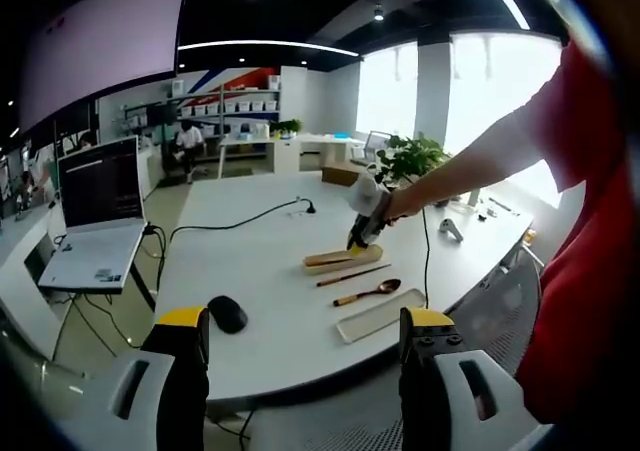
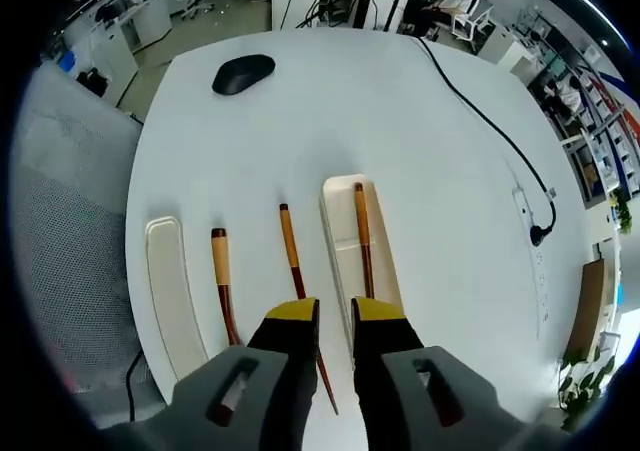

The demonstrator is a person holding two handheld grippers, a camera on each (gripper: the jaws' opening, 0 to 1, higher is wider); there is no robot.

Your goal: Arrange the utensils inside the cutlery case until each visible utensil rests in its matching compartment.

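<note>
Wooden chopstick (image 2: 363, 239) lay in the case (image 2: 340, 233) beneath the nearly closed, seemingly empty right gripper (image 2: 334, 316), so the loose chopstick (image 2: 291, 251) probably called for picking next.

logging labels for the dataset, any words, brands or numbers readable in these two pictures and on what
None can be read.
Laptop screen: dark with faint lines, too blurred to read.
Bins on the far shelves: any labels are too small to read.
Cutlery case, its lid, the chopsticks, spoon and mouse: no markings visible.
</note>
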